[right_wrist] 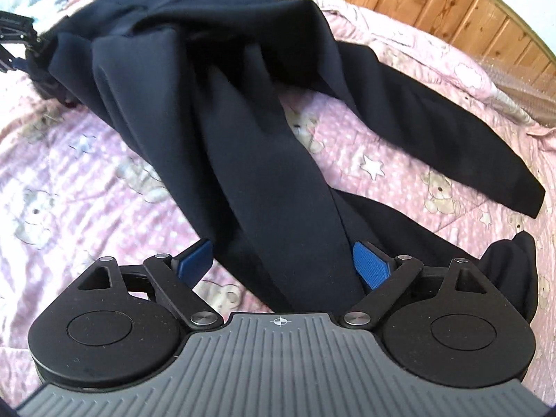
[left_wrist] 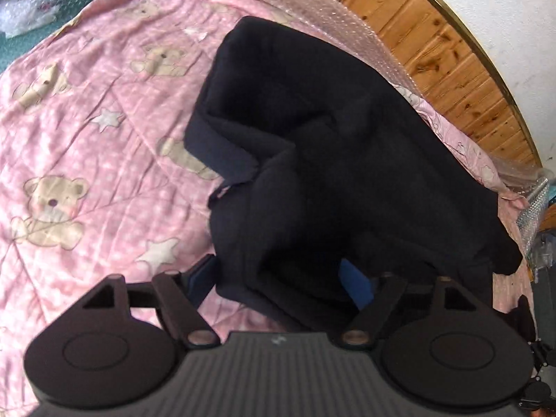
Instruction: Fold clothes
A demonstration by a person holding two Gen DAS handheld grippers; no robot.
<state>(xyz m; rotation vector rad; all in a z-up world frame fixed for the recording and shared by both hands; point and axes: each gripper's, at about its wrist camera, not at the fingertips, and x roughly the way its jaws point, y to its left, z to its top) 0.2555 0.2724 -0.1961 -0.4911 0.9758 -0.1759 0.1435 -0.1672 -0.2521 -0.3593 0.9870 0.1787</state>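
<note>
A dark navy long-sleeved garment lies crumpled on a pink bear-print quilt. My left gripper has its blue pads wide apart, with a fold of the garment lying between them. In the right wrist view the garment is bunched and partly lifted, one sleeve stretched out to the right. My right gripper also has its blue pads wide apart with a band of cloth running between them. The left gripper shows at the far left edge against the garment.
A wooden panelled headboard and a white wall run along the far right. Bubble wrap lines the quilt's far edge. A teal surface with plastic wrap lies at top left. The quilt spreads left of the garment.
</note>
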